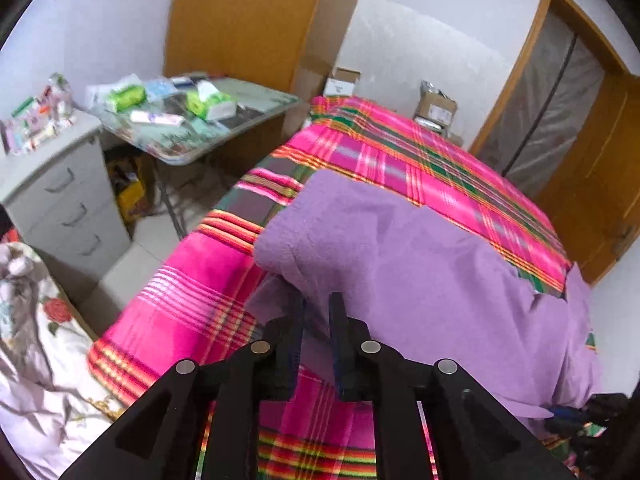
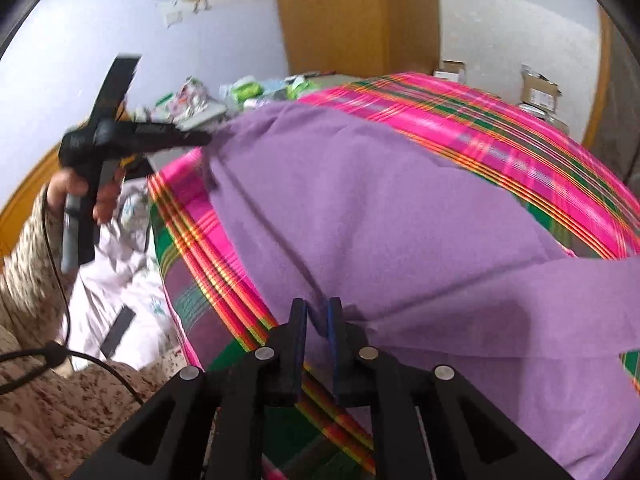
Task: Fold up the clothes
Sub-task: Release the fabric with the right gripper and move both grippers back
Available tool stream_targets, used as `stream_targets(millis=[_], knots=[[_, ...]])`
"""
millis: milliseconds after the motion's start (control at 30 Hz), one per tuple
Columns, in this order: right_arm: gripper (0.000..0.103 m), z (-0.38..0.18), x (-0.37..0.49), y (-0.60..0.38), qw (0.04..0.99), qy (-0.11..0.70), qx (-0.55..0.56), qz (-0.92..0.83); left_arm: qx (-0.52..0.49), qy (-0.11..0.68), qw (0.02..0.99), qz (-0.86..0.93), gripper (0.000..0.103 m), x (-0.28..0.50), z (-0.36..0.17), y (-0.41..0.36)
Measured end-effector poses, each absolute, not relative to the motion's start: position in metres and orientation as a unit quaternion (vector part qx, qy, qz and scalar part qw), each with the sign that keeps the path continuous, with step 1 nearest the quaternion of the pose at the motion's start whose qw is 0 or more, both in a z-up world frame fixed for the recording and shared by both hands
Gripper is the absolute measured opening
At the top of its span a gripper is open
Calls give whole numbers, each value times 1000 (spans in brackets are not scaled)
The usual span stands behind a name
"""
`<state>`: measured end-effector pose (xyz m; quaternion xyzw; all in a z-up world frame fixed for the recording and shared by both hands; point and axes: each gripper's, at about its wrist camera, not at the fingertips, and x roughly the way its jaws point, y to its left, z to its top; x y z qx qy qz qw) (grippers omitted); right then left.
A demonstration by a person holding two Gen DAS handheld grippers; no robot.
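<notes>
You're mid-fold on the purple garment (image 2: 380, 216), which lies across the plaid bed cover (image 1: 420, 156), filling the centre of both views. Left claw (image 1: 318, 300) at bottom centre: jaws slightly parted over the garment's near edge, no cloth clearly pinched. Right claw (image 2: 317, 306): jaws a narrow gap apart, a bit of purple edge between them; blur makes it hard to say if the pads still press. Looks like a release after laying a fold. Next move calls for backing both claws off and regrasping a fresh edge. Bed edge drops at left of frame; open cover lies upper right, the sleeve (image 2: 560, 300) trails right.
</notes>
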<state>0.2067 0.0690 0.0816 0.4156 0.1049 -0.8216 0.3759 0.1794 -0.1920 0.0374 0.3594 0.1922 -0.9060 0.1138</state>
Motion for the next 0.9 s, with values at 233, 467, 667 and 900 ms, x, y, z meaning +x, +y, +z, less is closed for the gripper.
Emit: stream_targets(millis=[233,467,667,900], knots=[[15,91,207,124,327,25,406,-853,337,181,91,-919,19,193,54,-169],[15,93,193,195,214,-48,392,-893,338,147,15,-929,25,184,64,-119],[15,99,182,242,123,-81,385,-911,343,119,-75,-929,25,170,68,-64],[17,100,142,267,73,-111,388,-912,356,78,-163,-917,25,154,65,0]])
